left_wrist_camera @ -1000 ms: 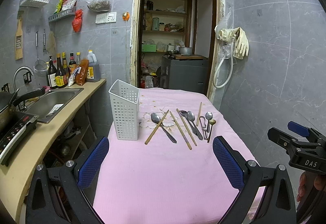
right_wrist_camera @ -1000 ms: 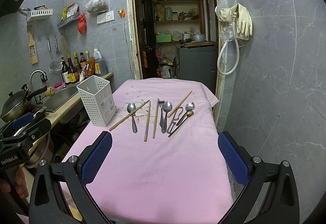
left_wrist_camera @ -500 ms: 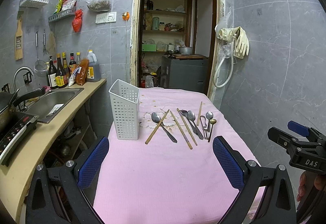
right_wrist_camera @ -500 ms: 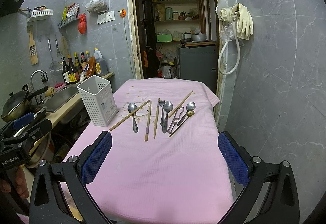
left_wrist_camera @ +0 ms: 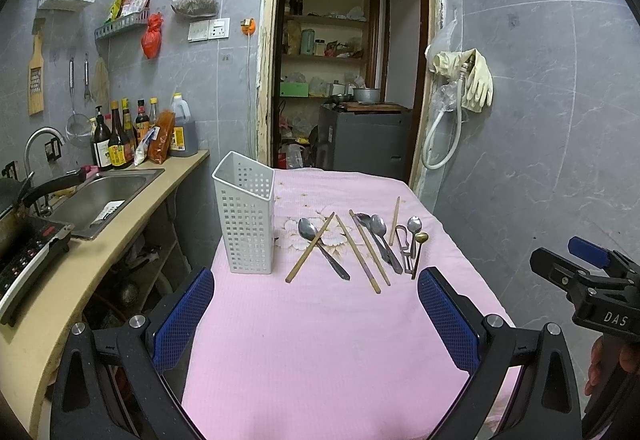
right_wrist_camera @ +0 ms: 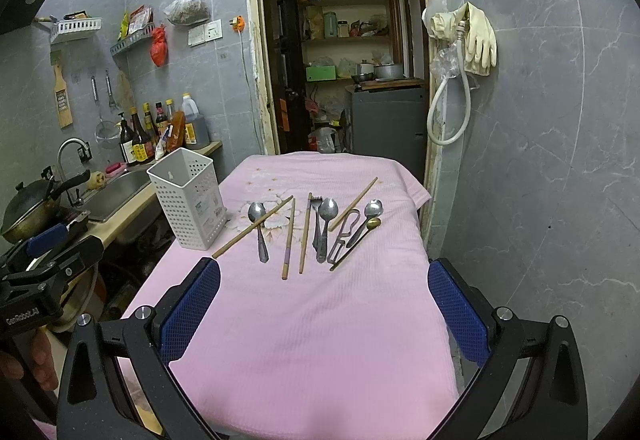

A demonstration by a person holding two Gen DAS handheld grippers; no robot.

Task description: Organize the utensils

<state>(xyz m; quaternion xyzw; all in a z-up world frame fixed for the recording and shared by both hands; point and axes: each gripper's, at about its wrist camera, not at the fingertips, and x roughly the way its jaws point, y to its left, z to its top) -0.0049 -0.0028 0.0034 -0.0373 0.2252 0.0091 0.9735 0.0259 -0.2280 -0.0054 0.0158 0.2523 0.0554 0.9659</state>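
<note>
Both grippers, left gripper and right gripper, spread wide, empty, well short of utensils; start with nearest chopstick, pinch mid-shaft, drop upright into white holder

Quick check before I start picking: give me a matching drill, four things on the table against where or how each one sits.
Things:
1. holder
2. gold spoon
3. leftmost spoon
4. fork

States:
A. crossed by a chopstick
B. standing, empty, at the left edge
C. far right of the row
D. lying beside the big spoon

Pairs: 1-B, 2-C, 3-A, 4-D
</note>
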